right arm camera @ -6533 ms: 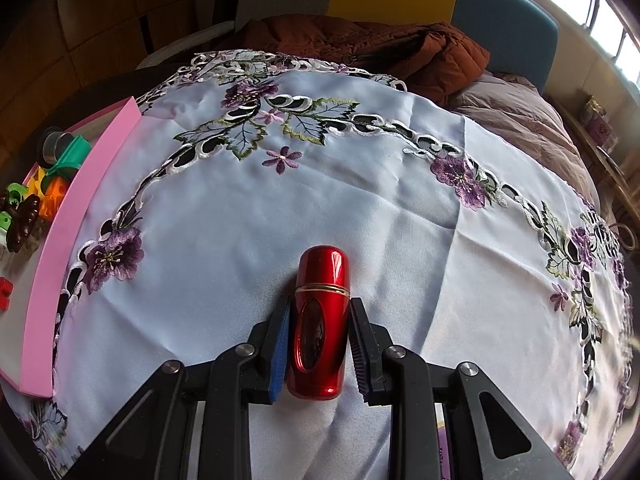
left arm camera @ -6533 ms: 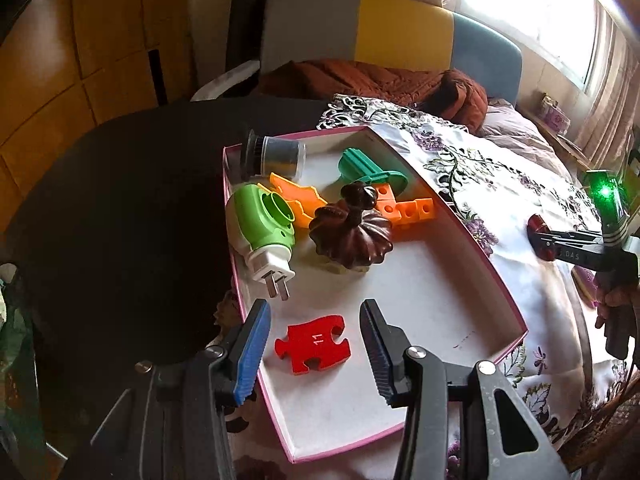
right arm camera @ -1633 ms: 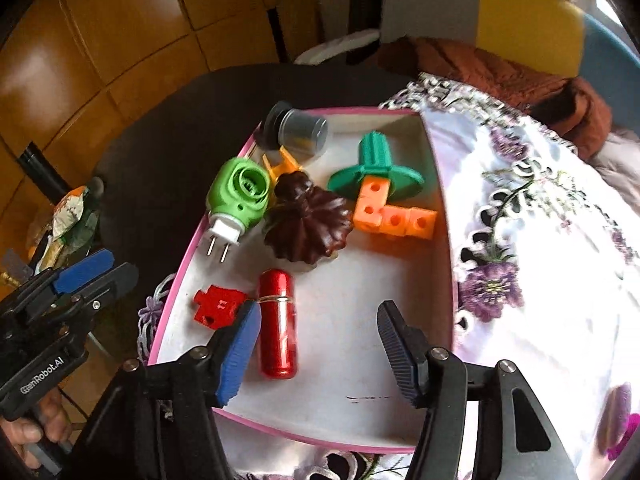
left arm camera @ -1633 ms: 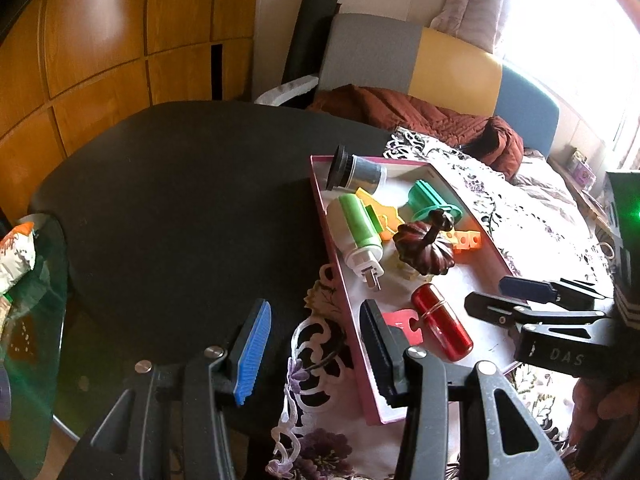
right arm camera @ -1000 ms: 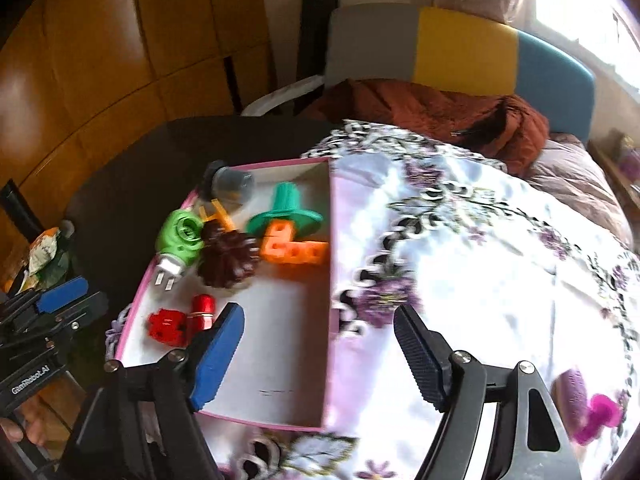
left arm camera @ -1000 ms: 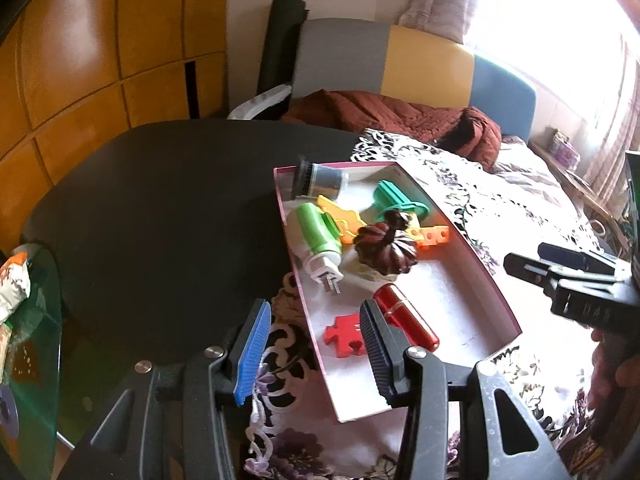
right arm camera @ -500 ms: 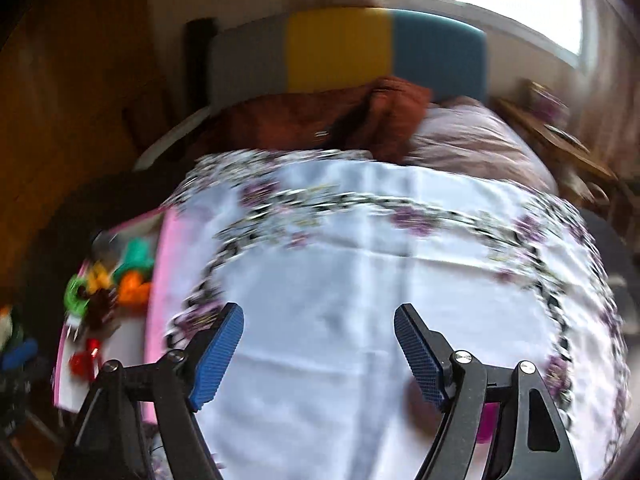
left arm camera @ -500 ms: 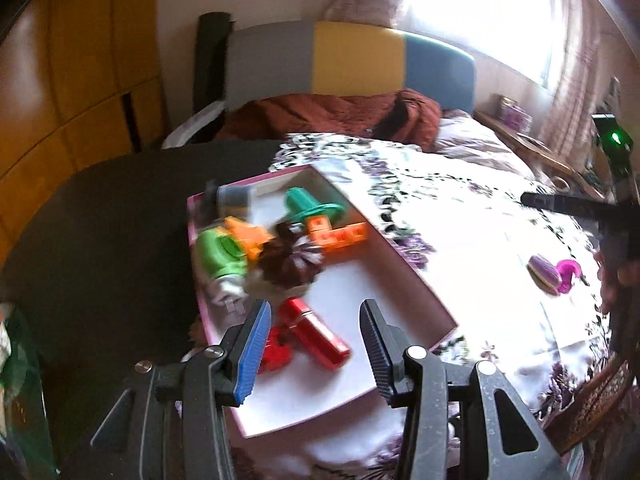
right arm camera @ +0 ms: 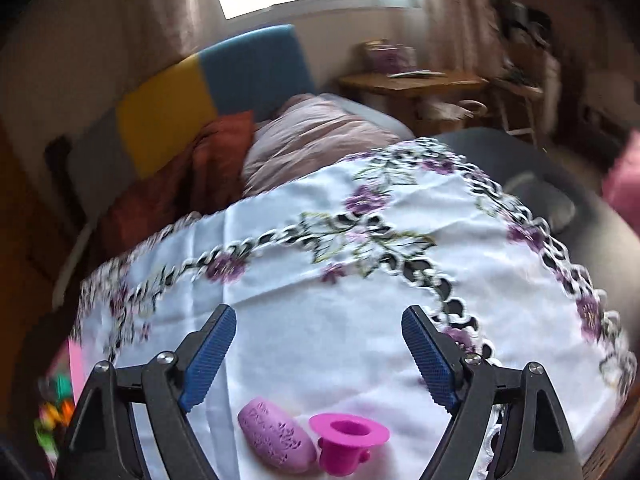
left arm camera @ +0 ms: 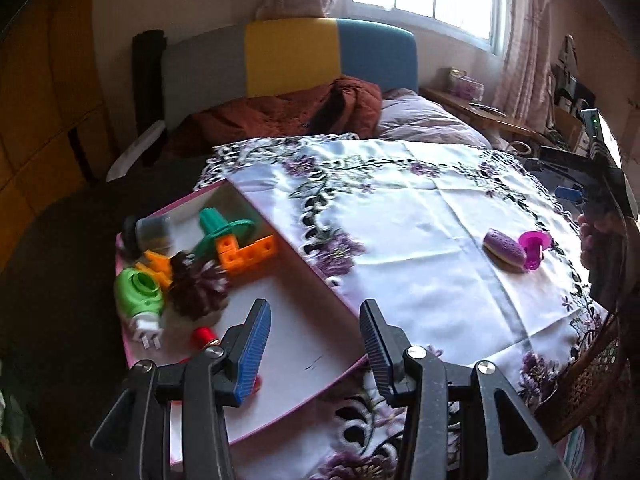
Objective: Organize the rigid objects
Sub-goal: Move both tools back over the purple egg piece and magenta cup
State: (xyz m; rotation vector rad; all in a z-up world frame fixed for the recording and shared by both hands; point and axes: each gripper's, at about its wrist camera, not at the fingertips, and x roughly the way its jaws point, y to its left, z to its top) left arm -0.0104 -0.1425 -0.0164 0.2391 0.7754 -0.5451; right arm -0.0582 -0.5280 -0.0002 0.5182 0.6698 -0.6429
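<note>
A pink-rimmed tray (left arm camera: 320, 280) sits at lower left of the left wrist view, its white floor crowded at the far end with small hard things: a green plug-in device (left arm camera: 138, 294), a dark brown pumpkin-shaped piece (left arm camera: 198, 284), orange linked blocks (left arm camera: 248, 252), a teal flanged piece (left arm camera: 218, 226), a dark-capped jar (left arm camera: 146, 232) and a red cylinder (left arm camera: 204, 337) near the bottom edge. To the right of the frame, well apart from the tray, a purple textured oval (left arm camera: 505, 249) and a magenta hat-shaped cup (left arm camera: 535, 249) lie just beside each other on the white embroidered tablecloth (left arm camera: 420, 240).

In the right wrist view the same pair sits at the bottom centre: the oval (right arm camera: 276, 435) lies on its side and the cup (right arm camera: 347, 442) stands brim up, seemingly touching it.

The left gripper (left arm camera: 316, 344) hangs over the near end of the tray, fingers moderately apart and holding nothing. The right gripper (right arm camera: 318, 346) has its blue-padded fingers spread wide, empty, above the cloth with the two purple items below and between them. In the left view the hand (left arm camera: 596, 236) on the right tool shows at the right edge, gripping its handle.
</note>
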